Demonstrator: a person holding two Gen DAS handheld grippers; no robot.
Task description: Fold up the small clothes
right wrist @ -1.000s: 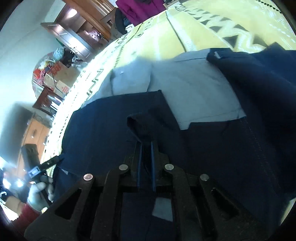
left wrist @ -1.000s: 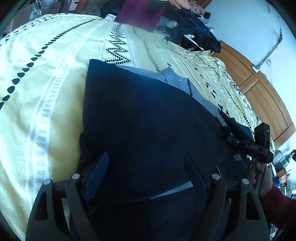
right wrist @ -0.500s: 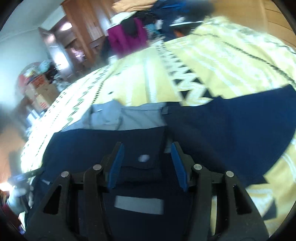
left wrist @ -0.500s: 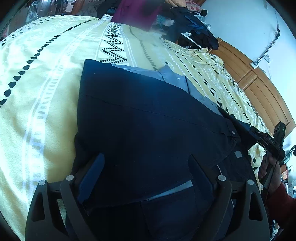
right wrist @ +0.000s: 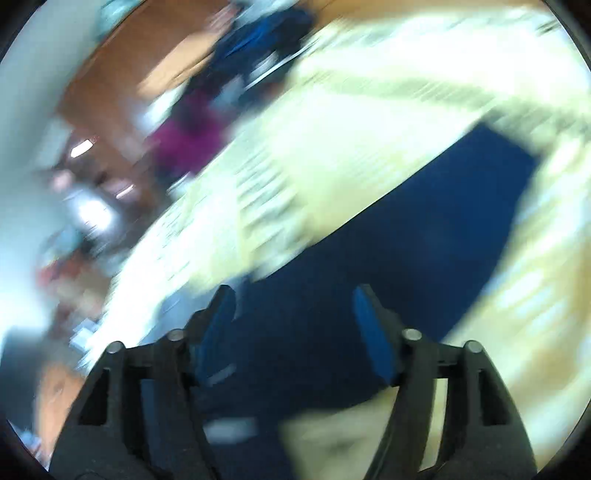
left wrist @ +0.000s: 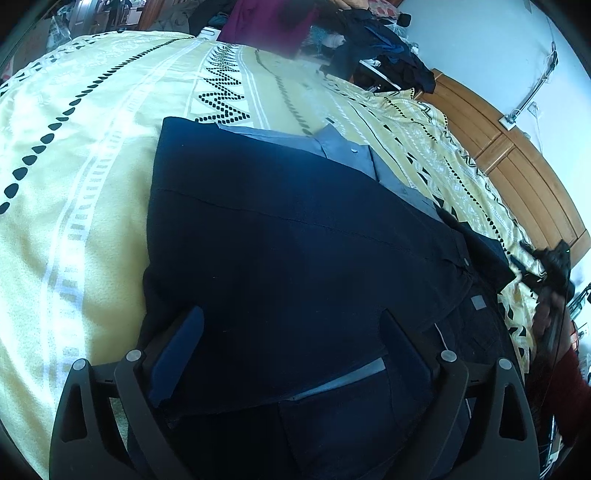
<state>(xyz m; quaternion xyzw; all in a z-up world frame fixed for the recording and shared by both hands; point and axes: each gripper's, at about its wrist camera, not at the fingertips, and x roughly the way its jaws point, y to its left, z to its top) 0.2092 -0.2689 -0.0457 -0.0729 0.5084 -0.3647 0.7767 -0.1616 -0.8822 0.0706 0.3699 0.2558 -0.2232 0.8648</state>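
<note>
Centrally on the yellow patterned bedspread [left wrist: 92, 155] lies the navy garment [left wrist: 295, 251], folded over, with a lighter blue-grey lining and collar [left wrist: 343, 147] showing along its far edge. Left gripper [left wrist: 291, 317] low over the near edge of the garment, jaws wide apart, blue pads [left wrist: 177, 354] on either side of the dark cloth, gripping nothing. A pale strip [left wrist: 343, 376] between folds close to its fingers, and a small grey label [left wrist: 479, 302] off to the right. At the far right edge, the right gripper [left wrist: 550, 266] dark and blurred, held by a hand in a red sleeve [left wrist: 561, 391].

Right wrist view heavily motion-blurred: right gripper [right wrist: 295, 310] with jaws apart, nothing between them, over the navy garment [right wrist: 424, 236] stretching diagonally across the bedspread [right wrist: 369, 110].

Beyond the bed, a wooden headboard [left wrist: 517, 170], a pile of dark clothes [left wrist: 380, 48], and a magenta garment [left wrist: 266, 22] at the far end.
</note>
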